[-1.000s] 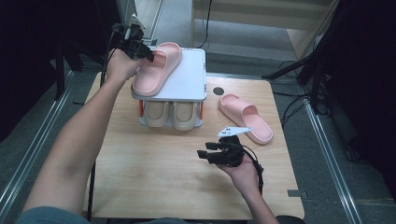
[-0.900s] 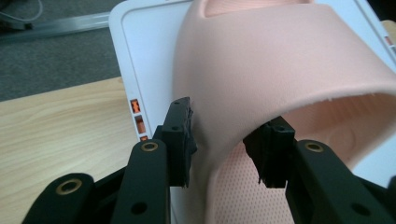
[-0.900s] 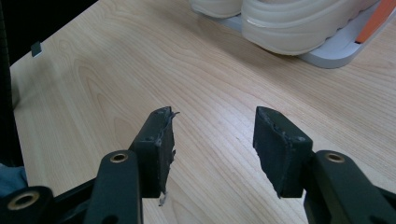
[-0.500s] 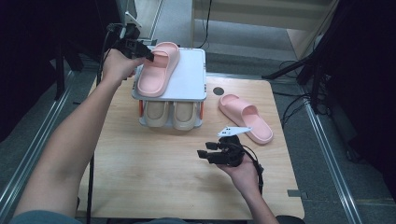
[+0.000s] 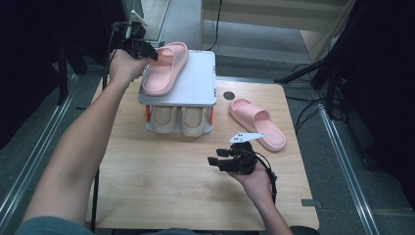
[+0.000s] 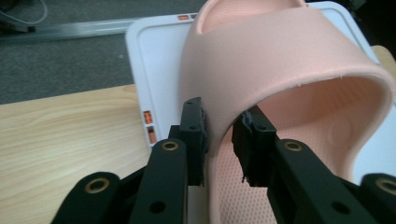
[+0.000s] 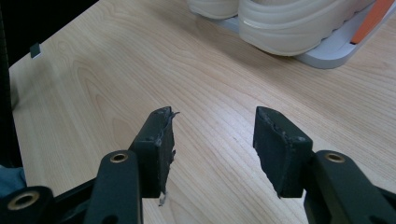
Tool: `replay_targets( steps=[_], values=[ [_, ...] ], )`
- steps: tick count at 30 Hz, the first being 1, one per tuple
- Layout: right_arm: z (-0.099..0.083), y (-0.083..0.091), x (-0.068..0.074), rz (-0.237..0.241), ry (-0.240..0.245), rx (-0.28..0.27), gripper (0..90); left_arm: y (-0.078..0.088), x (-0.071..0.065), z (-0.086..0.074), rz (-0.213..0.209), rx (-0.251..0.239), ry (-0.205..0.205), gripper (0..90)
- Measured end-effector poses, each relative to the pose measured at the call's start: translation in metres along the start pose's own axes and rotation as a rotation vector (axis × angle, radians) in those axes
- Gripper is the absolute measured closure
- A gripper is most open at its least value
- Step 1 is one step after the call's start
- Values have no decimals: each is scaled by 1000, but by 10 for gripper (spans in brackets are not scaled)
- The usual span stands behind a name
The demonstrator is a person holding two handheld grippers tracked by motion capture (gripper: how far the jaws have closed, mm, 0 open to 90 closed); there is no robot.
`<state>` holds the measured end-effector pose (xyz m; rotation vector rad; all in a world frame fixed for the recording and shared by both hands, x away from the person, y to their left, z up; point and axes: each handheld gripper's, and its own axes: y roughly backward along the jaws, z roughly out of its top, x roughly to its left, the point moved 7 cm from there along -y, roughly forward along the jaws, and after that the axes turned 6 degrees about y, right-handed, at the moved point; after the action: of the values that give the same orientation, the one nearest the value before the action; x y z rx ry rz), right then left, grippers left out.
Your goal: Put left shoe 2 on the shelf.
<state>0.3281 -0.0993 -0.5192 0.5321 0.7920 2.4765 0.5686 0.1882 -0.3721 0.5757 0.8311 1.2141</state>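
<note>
Left gripper (image 6: 219,140): I'm closing on the pink slipper's (image 6: 289,79) strap edge, shelf (image 5: 195,83) at 11 o'clock.
Right gripper (image 7: 212,140): I'm hovering released over bare table (image 7: 93,93).

High view overhead, gripper views close, sharing perhaps the rack (image 5: 177,93)

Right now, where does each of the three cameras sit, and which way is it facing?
High view: above the person's side, facing forward and down on the wooden table; both forearms, left hand-held gripper and right hand-held gripper show.
Left gripper view: rides the left hand-held gripper, facing the pink slipper on the white rack; its jaws, which have just been closing, straddle the slipper's strap.
Right gripper view: rides the right hand-held gripper, facing the table; its open jaws show.
High and left gripper views share slipper and rack.
</note>
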Motion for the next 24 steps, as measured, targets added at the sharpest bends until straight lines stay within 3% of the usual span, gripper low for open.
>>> replay_targets(
  steps=[6, 9, 18, 24],
  values=[
    [0, 0, 0, 0, 0, 2, 488, 2, 8, 1, 38, -6, 8, 741],
    [0, -1, 0, 0, 1, 5, 487, 2, 5, 0, 15, -11, 0, 713],
    [0, -1, 1, 1, 3, 8, 486, 1, 0, -2, 16, -26, -103, 678],
    [-1, -1, 0, -1, 1, 10, 486, -3, 1, -4, 51, -53, -158, 712]
  ],
)
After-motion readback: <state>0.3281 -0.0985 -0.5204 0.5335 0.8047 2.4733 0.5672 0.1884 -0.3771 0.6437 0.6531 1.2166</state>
